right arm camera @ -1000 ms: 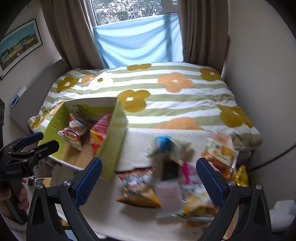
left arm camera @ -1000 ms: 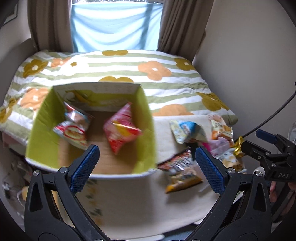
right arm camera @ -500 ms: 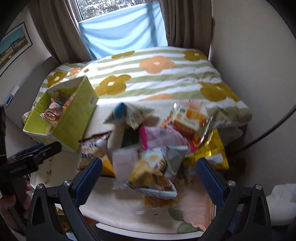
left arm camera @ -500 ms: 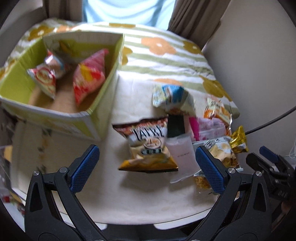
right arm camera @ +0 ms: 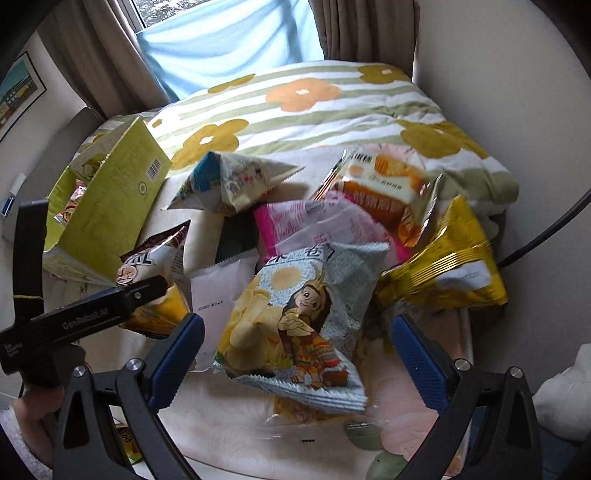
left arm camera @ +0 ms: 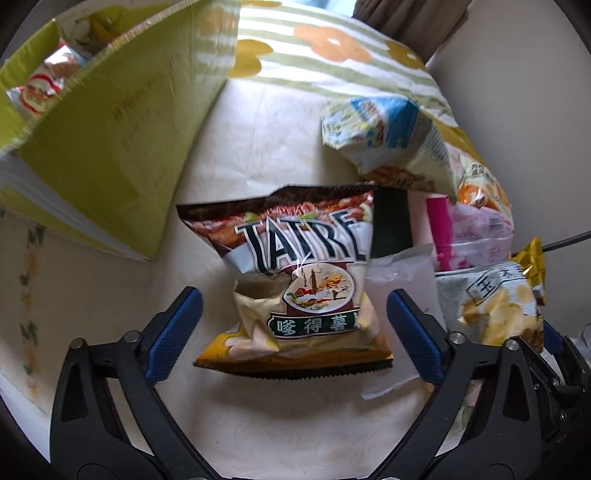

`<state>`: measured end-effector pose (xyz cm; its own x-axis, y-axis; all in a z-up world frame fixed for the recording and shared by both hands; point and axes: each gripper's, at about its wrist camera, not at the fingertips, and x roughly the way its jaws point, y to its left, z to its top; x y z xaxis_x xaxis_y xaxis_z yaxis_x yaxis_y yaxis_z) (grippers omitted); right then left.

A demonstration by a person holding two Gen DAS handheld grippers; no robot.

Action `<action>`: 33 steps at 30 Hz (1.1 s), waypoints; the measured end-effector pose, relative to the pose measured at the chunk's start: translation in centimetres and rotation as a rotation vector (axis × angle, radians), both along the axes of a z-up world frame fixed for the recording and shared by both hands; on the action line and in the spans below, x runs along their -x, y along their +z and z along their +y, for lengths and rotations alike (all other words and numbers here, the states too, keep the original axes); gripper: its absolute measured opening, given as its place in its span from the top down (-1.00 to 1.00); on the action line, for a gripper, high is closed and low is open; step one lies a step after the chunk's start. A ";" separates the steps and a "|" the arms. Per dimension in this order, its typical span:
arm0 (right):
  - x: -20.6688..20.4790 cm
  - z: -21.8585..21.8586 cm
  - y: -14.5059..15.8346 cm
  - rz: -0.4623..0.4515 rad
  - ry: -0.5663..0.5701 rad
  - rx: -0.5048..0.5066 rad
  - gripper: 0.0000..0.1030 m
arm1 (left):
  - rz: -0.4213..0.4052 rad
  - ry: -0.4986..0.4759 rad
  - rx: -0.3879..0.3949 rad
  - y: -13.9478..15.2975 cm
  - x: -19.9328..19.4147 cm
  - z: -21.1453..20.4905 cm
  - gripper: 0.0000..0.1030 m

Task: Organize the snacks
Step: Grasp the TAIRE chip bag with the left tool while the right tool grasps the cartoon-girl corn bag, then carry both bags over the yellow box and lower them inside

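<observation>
- This is a home, and the room looks like a bedroom.
- A bed fills the far side, under a quilt with green stripes and large orange and mustard flowers.
- Brown curtains hang on both sides of a window, and a pale blue cloth is draped below it.
- A framed picture of coloured houses hangs on the plain wall at the left.
- Just in front of the bed stands a low table with a cream, faintly flowered top.
- Household snack bags are heaped on it beside a green cardboard box.
</observation>
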<state>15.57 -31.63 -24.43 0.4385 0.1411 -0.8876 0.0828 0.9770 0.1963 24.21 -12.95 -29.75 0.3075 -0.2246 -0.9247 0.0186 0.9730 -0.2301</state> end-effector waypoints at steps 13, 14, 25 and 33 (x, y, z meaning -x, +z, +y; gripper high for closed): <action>-1.3 1.3 -2.0 0.056 -0.020 -0.012 -0.96 | 0.037 -0.025 0.048 -1.1 -0.4 0.4 -0.27; -1.4 1.2 -2.2 0.061 -0.025 -0.012 -0.96 | 0.035 -0.027 0.049 -1.1 -0.3 0.5 -0.26; -2.1 0.8 -3.3 0.095 -0.057 0.004 -0.96 | 0.020 -0.071 0.037 -0.4 0.2 -0.1 -0.15; -1.8 0.6 -4.0 0.113 -0.070 -0.029 -0.60 | -0.020 -0.122 0.002 0.8 1.5 -0.8 -0.14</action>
